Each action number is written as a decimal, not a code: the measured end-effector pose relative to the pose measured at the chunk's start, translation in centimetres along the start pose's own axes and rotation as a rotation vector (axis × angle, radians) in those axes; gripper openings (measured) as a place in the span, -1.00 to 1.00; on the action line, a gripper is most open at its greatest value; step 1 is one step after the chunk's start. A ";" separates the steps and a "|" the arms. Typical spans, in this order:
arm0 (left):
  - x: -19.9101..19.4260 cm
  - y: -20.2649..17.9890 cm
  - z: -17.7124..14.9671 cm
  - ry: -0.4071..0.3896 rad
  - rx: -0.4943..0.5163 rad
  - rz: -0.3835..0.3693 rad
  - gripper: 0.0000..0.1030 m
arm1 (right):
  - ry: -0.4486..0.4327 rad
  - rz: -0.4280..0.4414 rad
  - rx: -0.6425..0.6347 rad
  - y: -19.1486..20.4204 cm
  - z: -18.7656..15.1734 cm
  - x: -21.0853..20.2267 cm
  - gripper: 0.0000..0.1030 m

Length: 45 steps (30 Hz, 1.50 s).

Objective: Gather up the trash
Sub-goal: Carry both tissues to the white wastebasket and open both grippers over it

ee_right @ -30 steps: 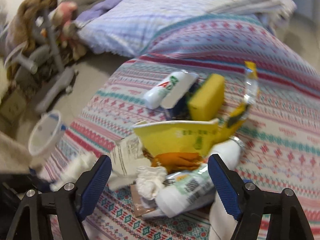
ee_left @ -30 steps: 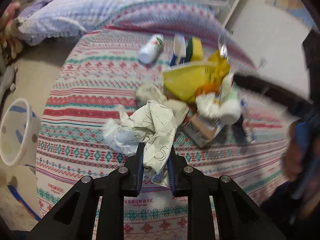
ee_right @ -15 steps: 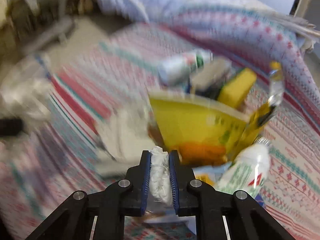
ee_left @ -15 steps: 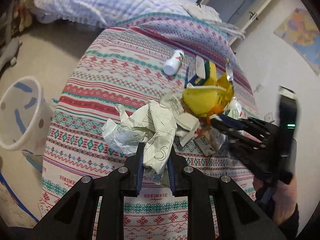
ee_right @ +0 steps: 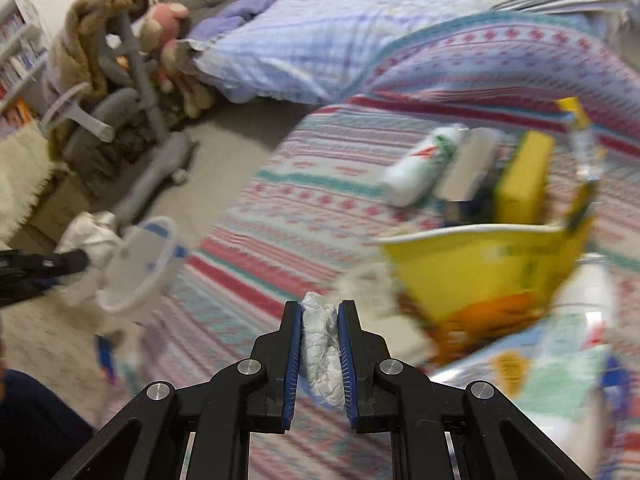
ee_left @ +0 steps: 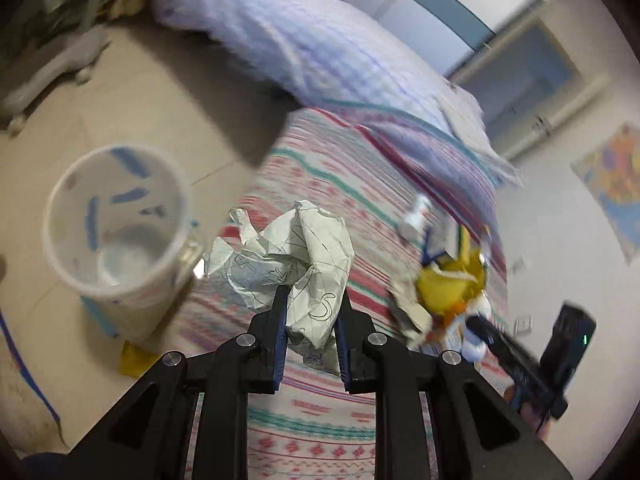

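Two pieces grabbed, none binned yet

Crumpled paper clamped in left gripper, up near the white bin on the floor. Tissue wad pinched in right gripper over the bed. Plenty left (yellow paper bowl, bottles, sponge), and bin looks about empty.

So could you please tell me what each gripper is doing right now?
Left gripper: shut on paper.
Right gripper: shut on tissue.
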<state>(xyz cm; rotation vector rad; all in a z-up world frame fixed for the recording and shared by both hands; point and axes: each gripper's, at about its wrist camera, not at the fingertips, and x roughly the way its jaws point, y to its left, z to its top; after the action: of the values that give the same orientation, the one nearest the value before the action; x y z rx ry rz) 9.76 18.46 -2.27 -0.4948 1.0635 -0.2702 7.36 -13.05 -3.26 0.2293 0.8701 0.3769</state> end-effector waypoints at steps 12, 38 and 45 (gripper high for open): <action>-0.8 11.1 5.1 0.019 -0.238 0.061 -0.57 | 0.079 0.140 0.021 8.2 1.0 8.0 -0.68; -0.7 18.3 5.2 -0.054 -0.442 0.103 0.31 | 0.116 0.277 0.096 20.9 6.2 20.0 0.08; -1.1 16.8 5.4 -0.074 -0.402 0.116 0.31 | 0.107 0.238 0.060 18.9 5.7 17.7 0.12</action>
<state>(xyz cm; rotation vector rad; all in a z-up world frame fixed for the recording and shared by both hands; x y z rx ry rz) 13.63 34.75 -7.89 -0.7935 1.0724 0.0679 17.83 11.18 -5.52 0.3726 0.9635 0.5891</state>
